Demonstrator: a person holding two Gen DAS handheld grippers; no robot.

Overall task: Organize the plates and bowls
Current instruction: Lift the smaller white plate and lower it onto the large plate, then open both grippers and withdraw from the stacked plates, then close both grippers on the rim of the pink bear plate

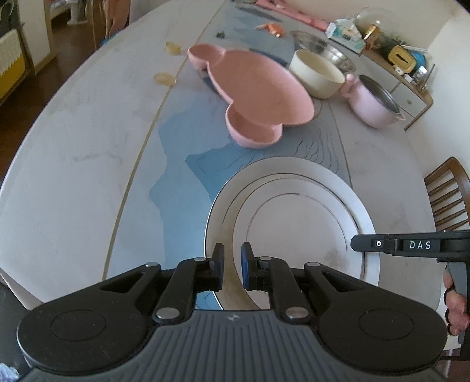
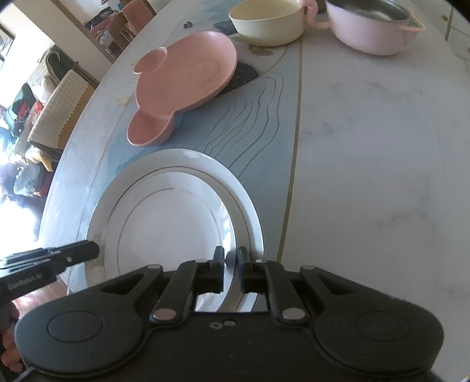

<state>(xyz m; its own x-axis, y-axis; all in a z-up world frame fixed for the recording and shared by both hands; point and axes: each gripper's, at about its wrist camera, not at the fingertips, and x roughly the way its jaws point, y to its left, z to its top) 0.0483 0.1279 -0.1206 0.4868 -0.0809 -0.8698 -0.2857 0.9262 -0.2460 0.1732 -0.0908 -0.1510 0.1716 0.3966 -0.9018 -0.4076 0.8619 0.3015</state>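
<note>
A large white plate (image 1: 293,223) (image 2: 170,223) with thin gold rings lies on the round table. My left gripper (image 1: 232,252) is shut on its near left rim, one pad on each side of the edge. Opposite it, my right gripper (image 2: 230,255) straddles the near right rim; its pads stand slightly off the rim, so it is open. The right gripper's fingers (image 1: 364,244) show from the side in the left wrist view. Farther back rest a pink mouse-shaped plate (image 1: 258,88) (image 2: 188,76) and a cream bowl (image 1: 317,73) (image 2: 267,26).
A pink pot (image 1: 373,100) (image 2: 370,29) with a steel inside stands behind the cream bowl, and a steel bowl (image 1: 323,47) lies farther back. A wooden chair (image 1: 449,194) stands at the table's right edge. Bare marble (image 2: 367,147) spreads to the right of the plate.
</note>
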